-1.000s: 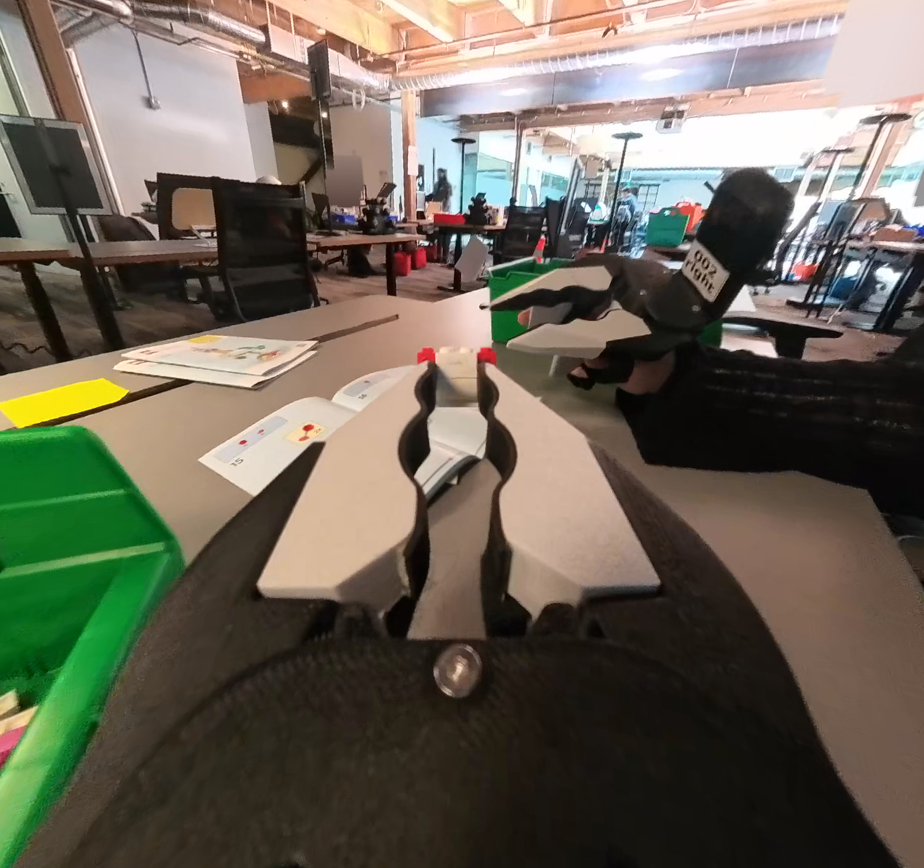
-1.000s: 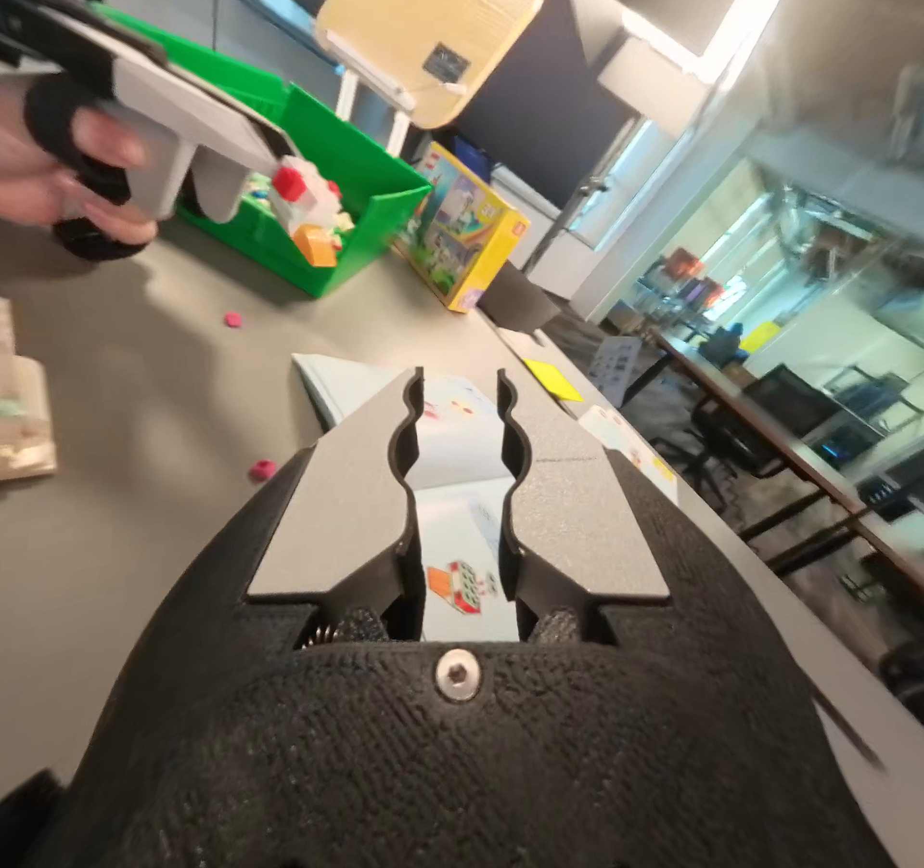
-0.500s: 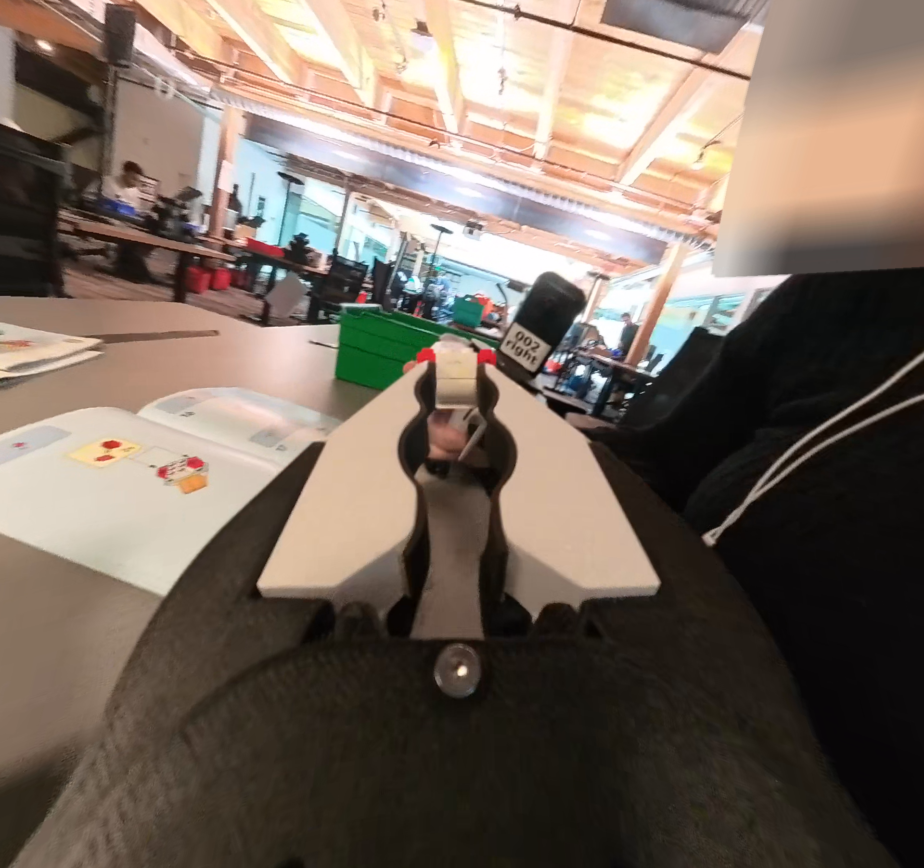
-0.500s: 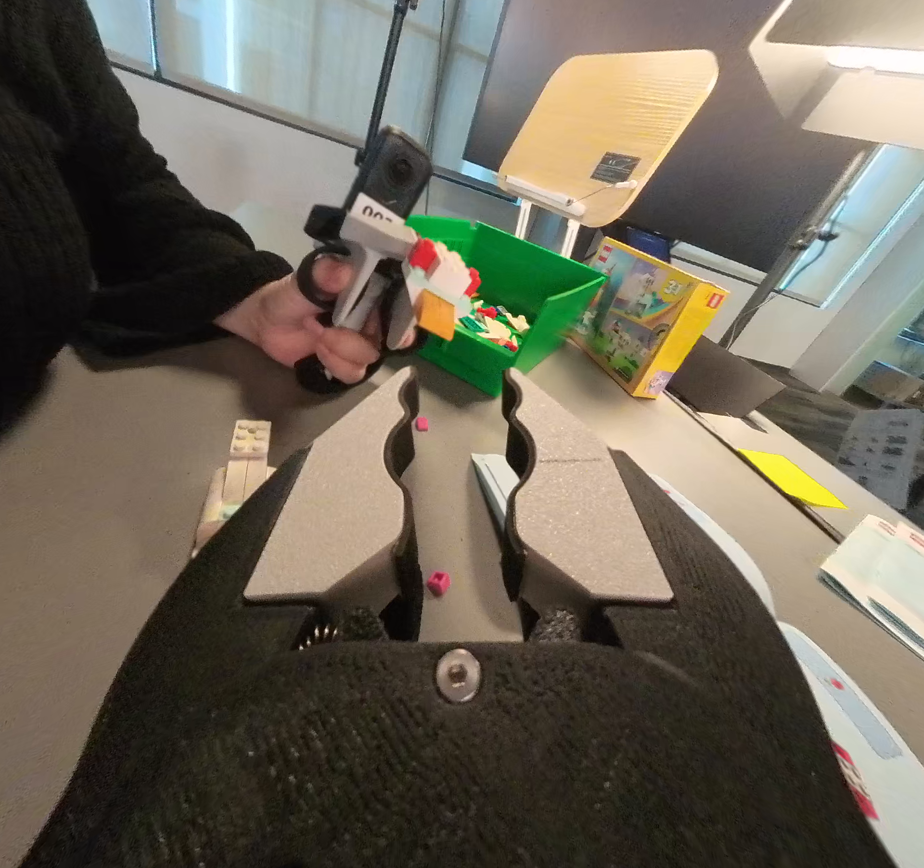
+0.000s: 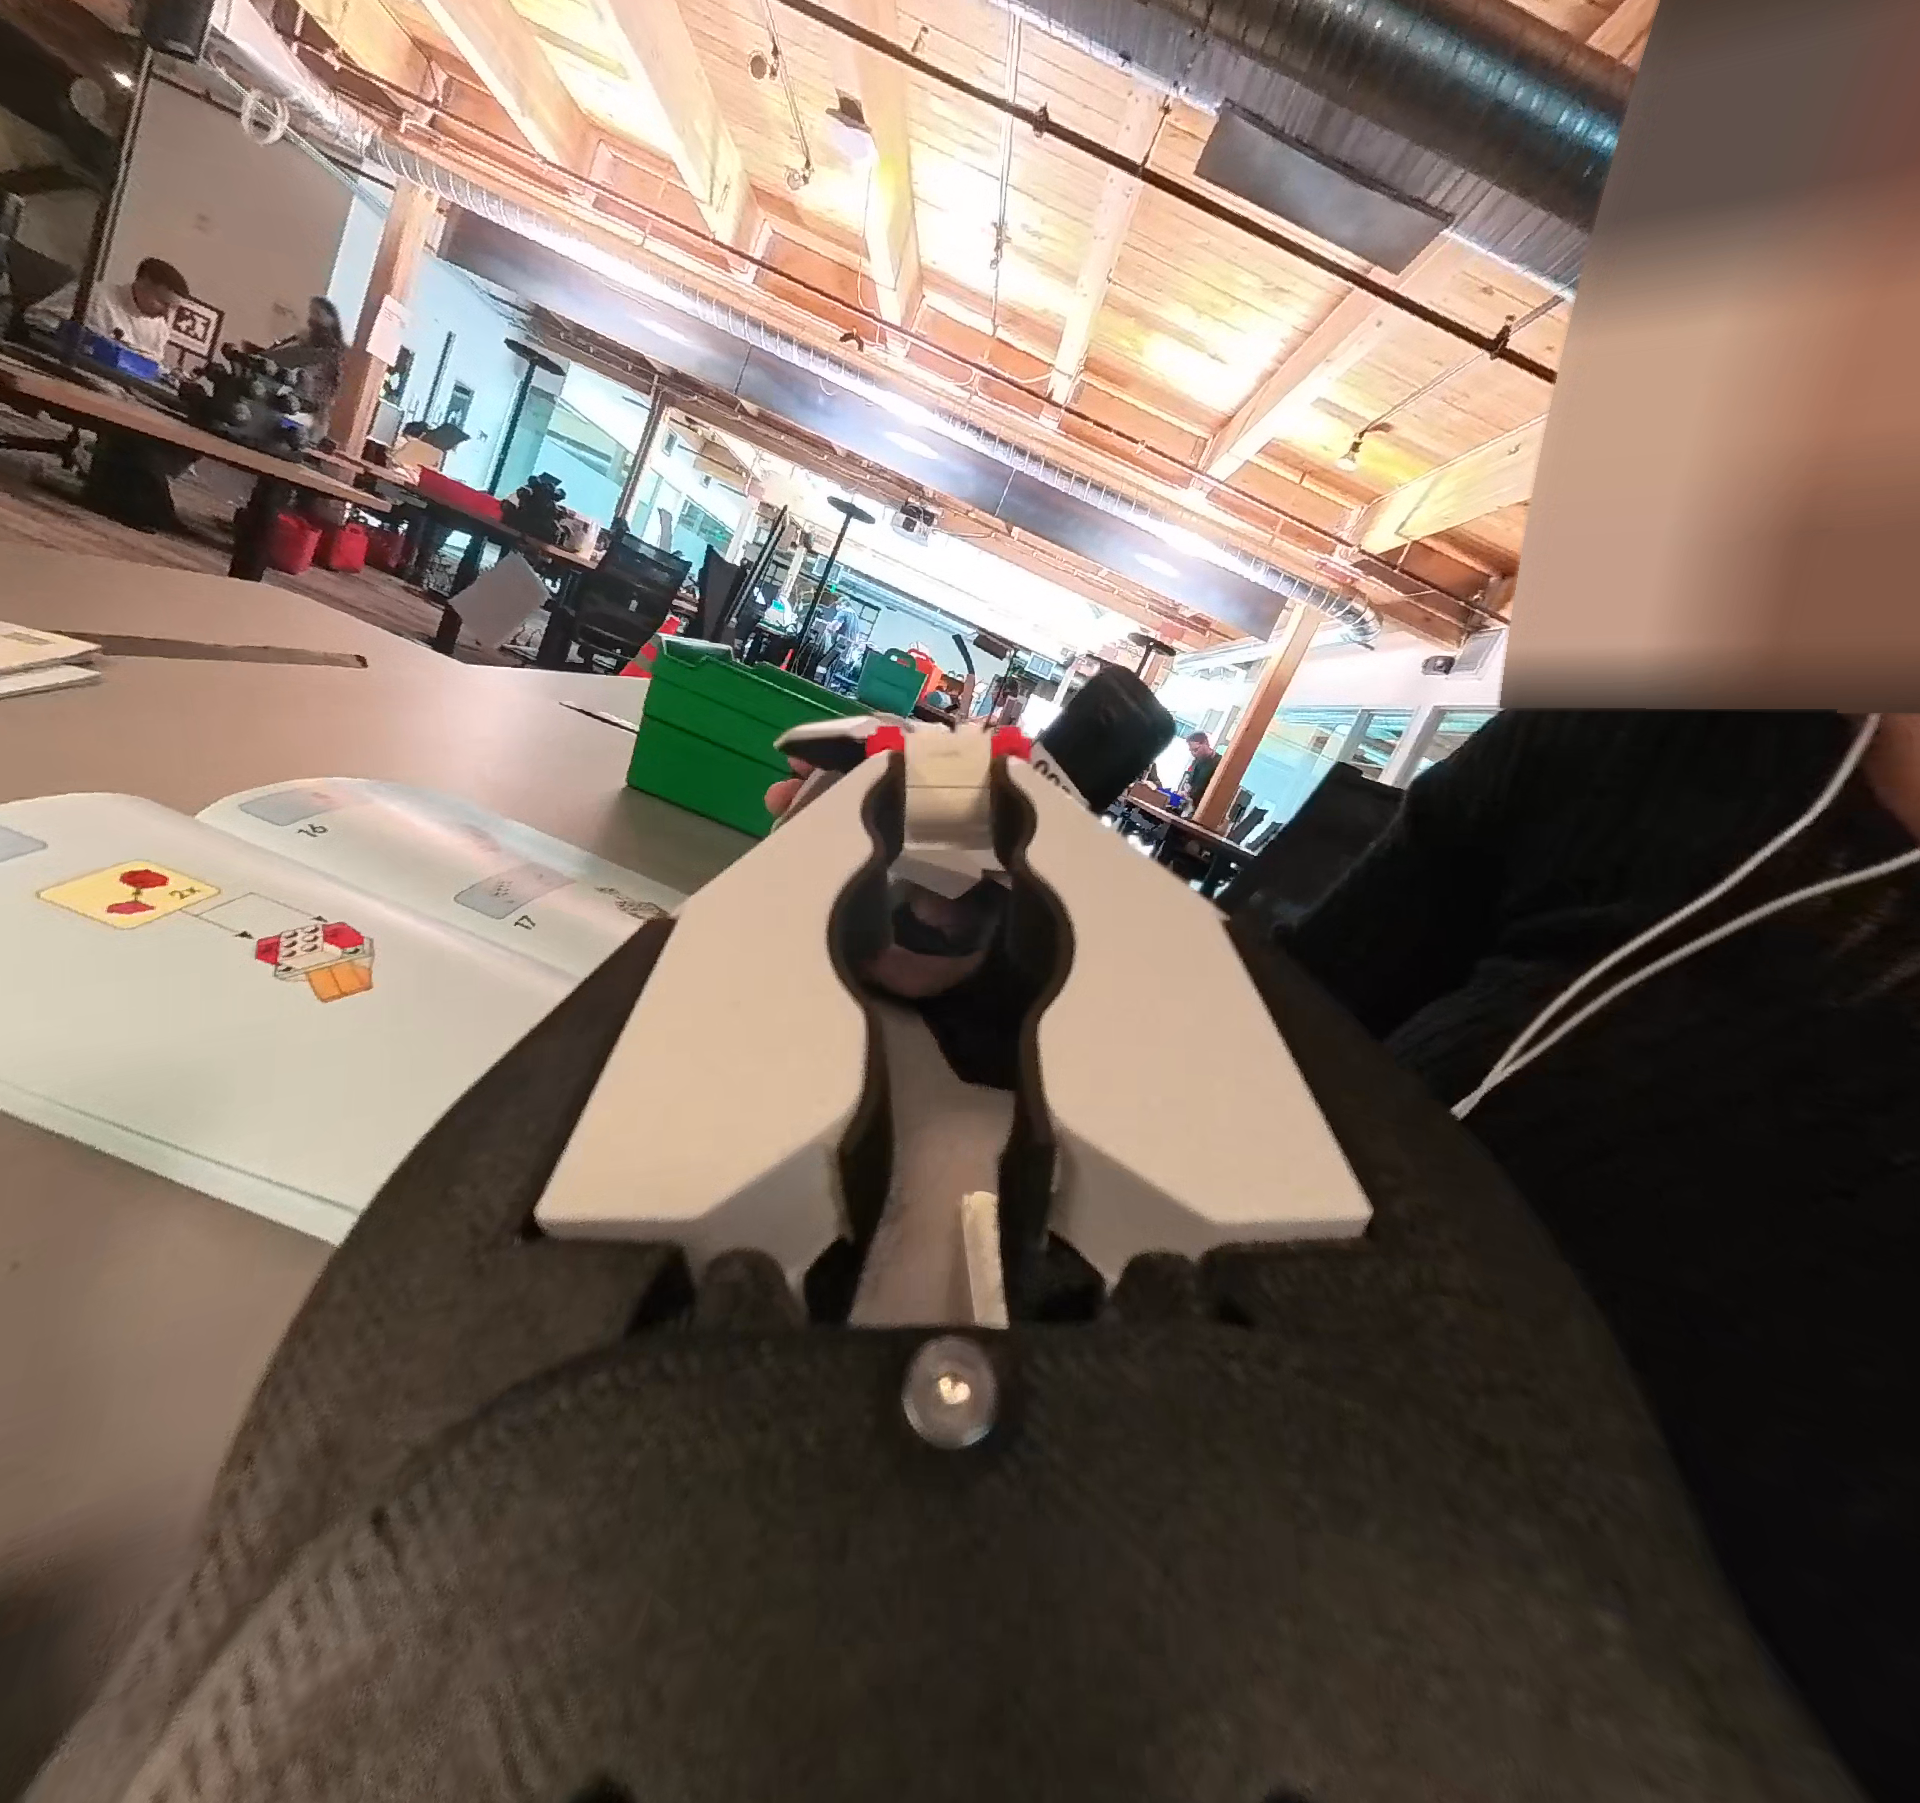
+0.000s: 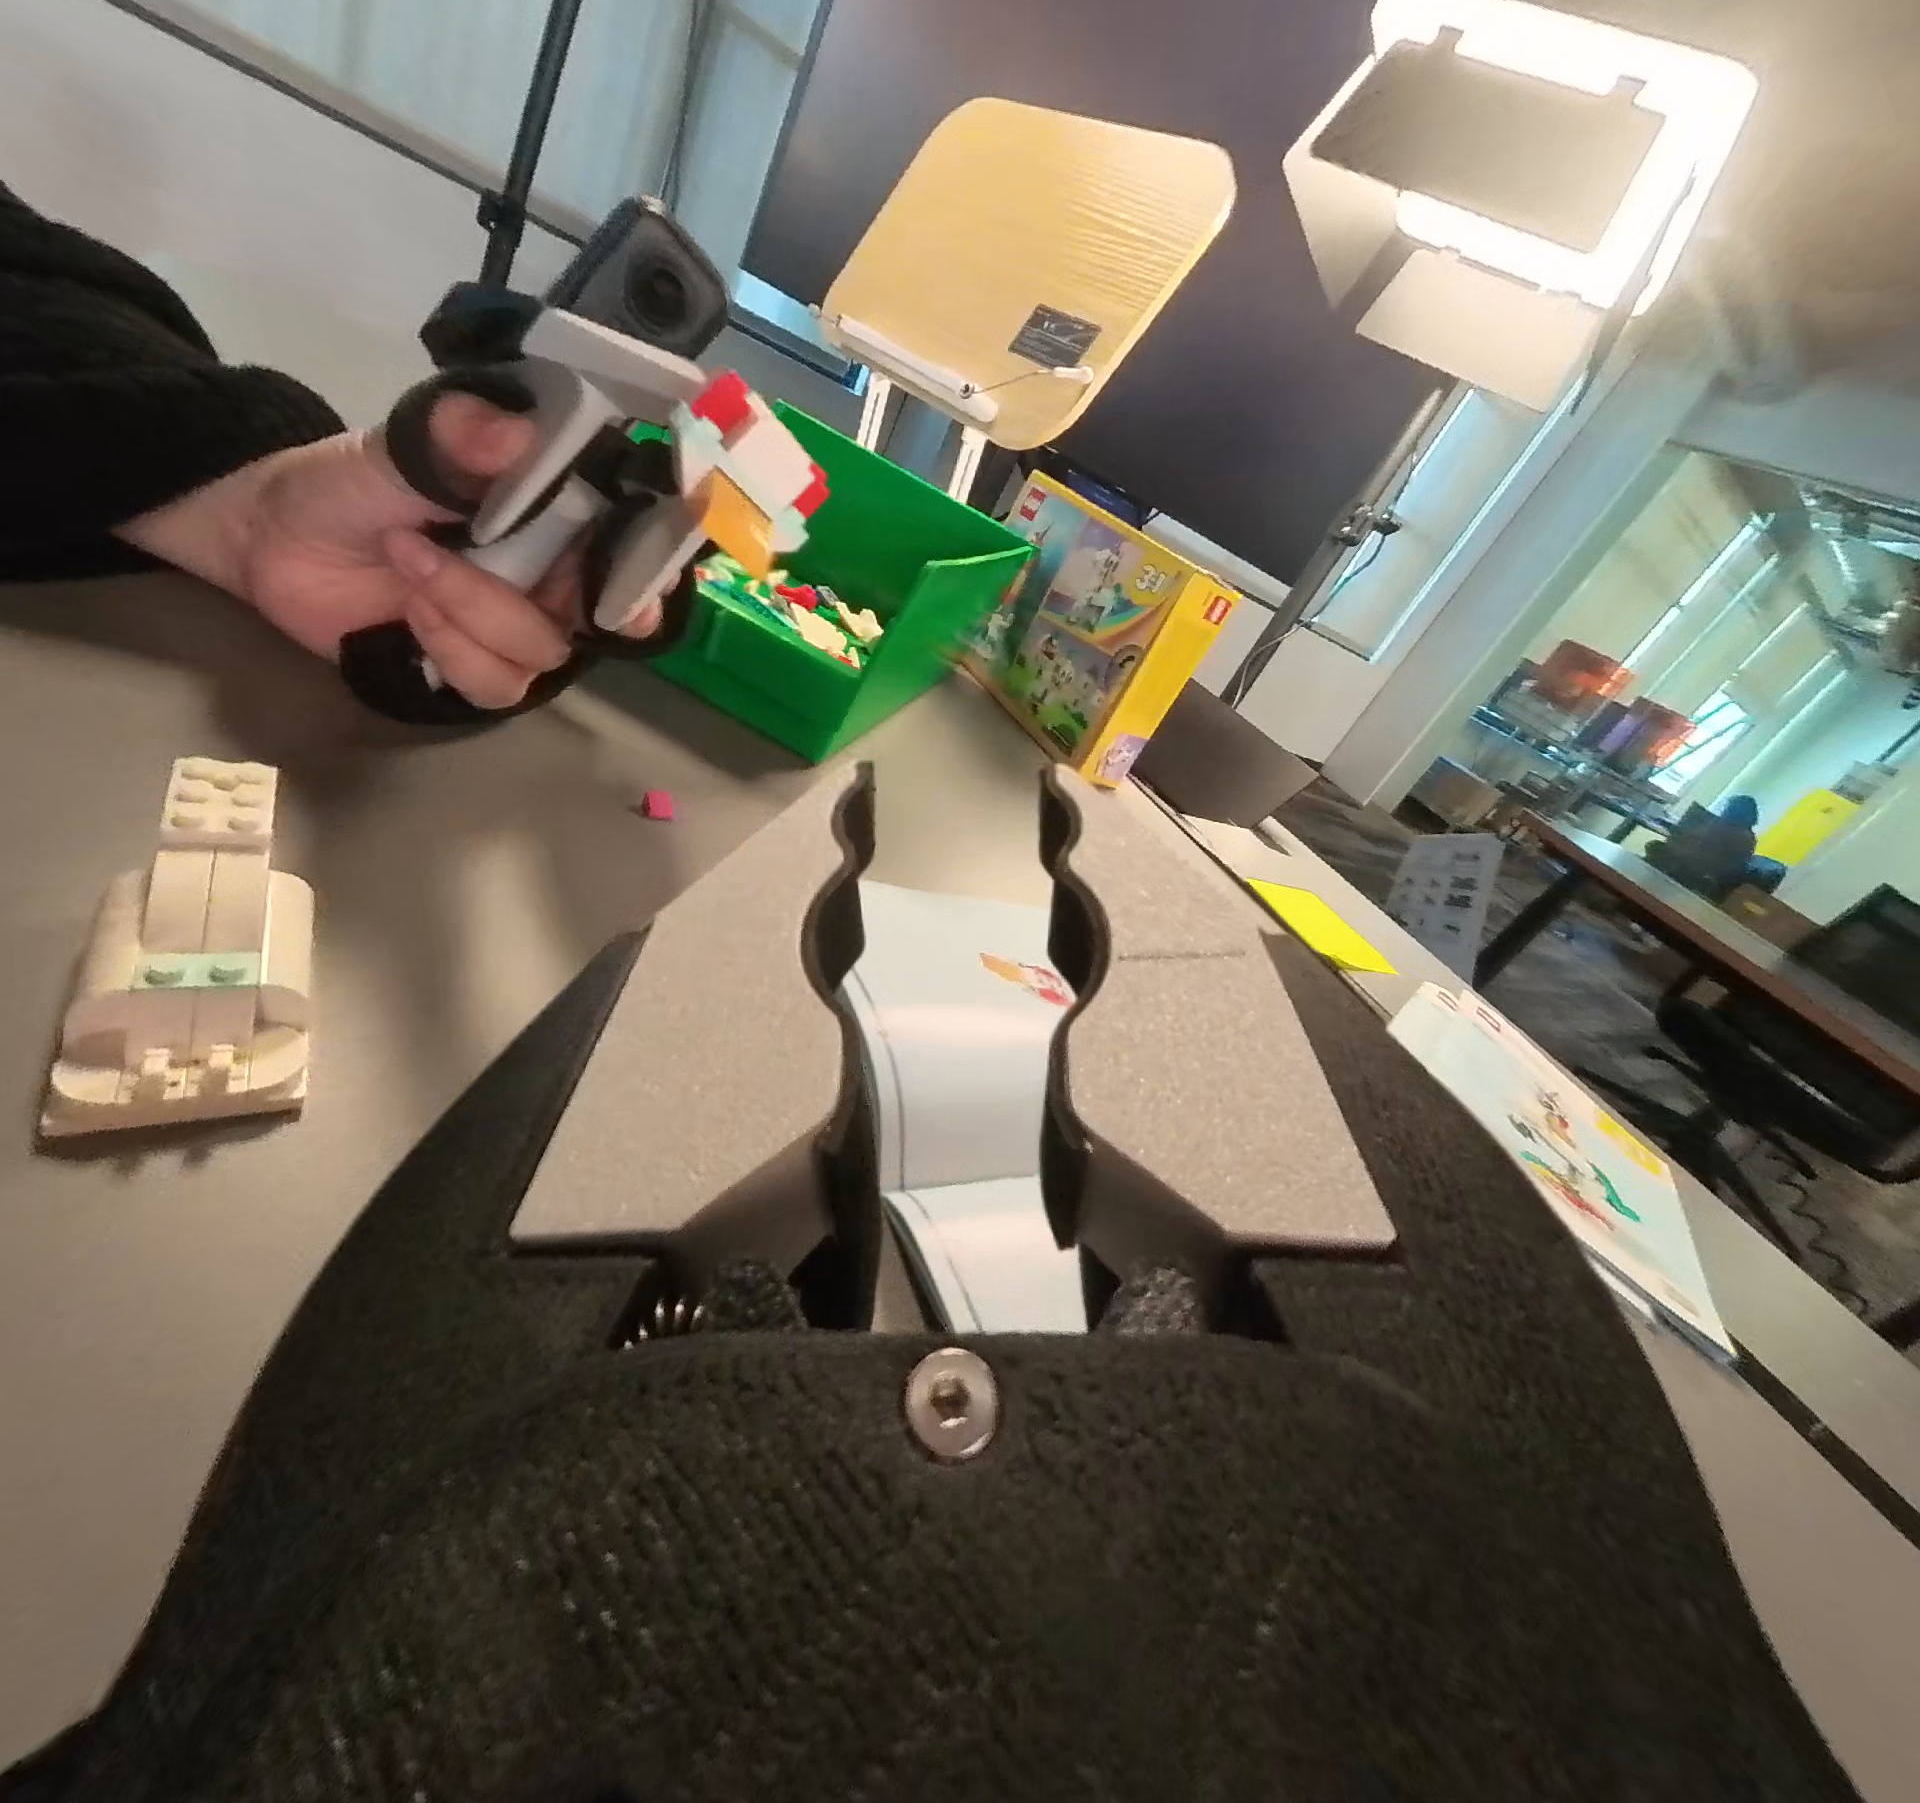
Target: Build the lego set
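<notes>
My left gripper [image 5: 948, 766] is clamped tight on the small lego build [image 6: 750, 465], white with red bits and an orange piece, and I hold it up off the grey table [image 6: 499, 818] in front of the green bin [image 6: 894, 600] of loose bricks. My right gripper [image 6: 956, 808] hangs with its jaws apart and nothing between them, above the open instruction booklet [image 5: 260, 964]. A bigger white lego assembly [image 6: 187, 974] lies flat on the table to the left, a tiny pink piece [image 6: 657, 804] near it. The yellow lego box [image 6: 1101, 662] stands just past the bin.
</notes>
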A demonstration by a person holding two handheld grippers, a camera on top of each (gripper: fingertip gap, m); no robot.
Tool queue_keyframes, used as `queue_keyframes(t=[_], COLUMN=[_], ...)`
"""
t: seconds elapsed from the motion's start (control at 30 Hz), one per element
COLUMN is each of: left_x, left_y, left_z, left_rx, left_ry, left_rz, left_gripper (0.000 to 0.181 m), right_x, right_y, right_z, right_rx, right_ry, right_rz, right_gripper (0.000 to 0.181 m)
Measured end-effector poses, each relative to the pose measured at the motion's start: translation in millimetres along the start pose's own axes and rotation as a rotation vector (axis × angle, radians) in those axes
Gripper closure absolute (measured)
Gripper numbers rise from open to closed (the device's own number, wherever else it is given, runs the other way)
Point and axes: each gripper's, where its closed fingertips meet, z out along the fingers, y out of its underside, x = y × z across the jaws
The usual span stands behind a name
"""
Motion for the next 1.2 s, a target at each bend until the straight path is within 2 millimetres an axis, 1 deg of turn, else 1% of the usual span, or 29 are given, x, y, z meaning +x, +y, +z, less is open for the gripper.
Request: queue_keyframes(t=[0.1,0.17,0.2,0.27,0.3,0.37,0.43,0.57,0.63,0.7,0.73,0.77,0.8,0.83,0.87,0.9,0.97,1.03,1.1,1.17,1.2], left_x=[-8.5,-15.0,-20.7,-31.5,-36.1,-41.0,-42.8,-39.0,-38.3,-38.2,-35.9,-30.3,-21.6,-15.3,-13.8,-13.4,-14.0,-7.0,1.3,12.4,15.8], left_y=[3.6,7.3,9.8,15.1,18.0,24.1,28.6,37.5,38.0,37.6,36.5,33.8,29.5,25.5,22.7,21.1,18.3,22.4,34.8,45.8,47.6], left_z=[1.7,3.6,4.3,5.1,5.6,7.2,8.4,11.6,11.5,10.2,10.3,10.5,10.1,8.3,5.6,3.1,1.0,3.8,7.7,11.4,12.4], left_rx=[-0.025,-0.054,-0.074,-0.117,-0.138,-0.182,-0.217,-0.287,-0.294,-0.294,-0.284,-0.263,-0.232,-0.207,-0.196,-0.196,-0.203,-0.240,-0.299,-0.337,-0.341], left_ry=[-0.064,-0.123,-0.169,-0.251,-0.285,-0.321,-0.349,-0.364,-0.376,-0.373,-0.351,-0.305,-0.240,-0.197,-0.190,-0.193,-0.211,-0.182,-0.140,-0.078,-0.062], left_rz=[0.017,0.034,0.041,0.045,0.042,0.045,0.067,0.147,0.179,0.169,0.158,0.151,0.154,0.158,0.166,0.184,0.244,0.338,0.375,0.360,0.357], left_gripper=[0.166,0.166,0.166,0.166,0.166,0.166,0.166,0.166,0.166,0.166,0.166,0.171,0.172,0.163,0.146,0.134,0.118,0.117,0.120,0.125,0.130], right_x=[-6.3,-13.2,-15.9,-21.7,-25.4,-31.0,-34.3,-36.7,-38.2,-39.3,-39.6,-39.7,-39.6,-39.9,-40.5,-39.2,-41.4,-52.8,-63.6,-68.2,-70.4], right_y=[1.9,-4.7,-9.8,-18.8,-19.8,-15.0,-6.5,2.4,7.5,8.0,7.3,6.6,5.7,2.9,-2.0,-6.7,-14.9,-29.8,-44.3,-50.1,-50.5], right_z=[0.9,3.9,6.4,14.1,19.2,29.9,38.2,48.4,50.4,50.9,50.3,48.7,46.2,43.0,39.7,36.7,32.7,29.2,25.6,24.2,23.9], right_rx=[-0.025,-0.024,-0.028,-0.055,-0.087,-0.166,-0.234,-0.302,-0.330,-0.324,-0.313,-0.296,-0.271,-0.232,-0.181,-0.138,-0.069,0.024,0.104,0.137,0.138], right_ry=[-0.040,-0.074,-0.072,-0.039,-0.023,0.006,0.022,0.034,0.030,0.029,0.022,0.011,-0.004,-0.027,-0.054,-0.071,-0.137,-0.255,-0.358,-0.399,-0.415], right_rz=[0.000,0.046,0.035,-0.079,-0.151,-0.256,-0.309,-0.364,-0.386,-0.385,-0.361,-0.323,-0.275,-0.219,-0.151,-0.075,0.063,0.202,0.314,0.351,0.356], right_gripper=[0.152,0.151,0.149,0.145,0.143,0.141,0.141,0.147,0.155,0.156,0.156,0.157,0.157,0.157,0.157,0.157,0.157,0.157,0.157,0.157,0.157])
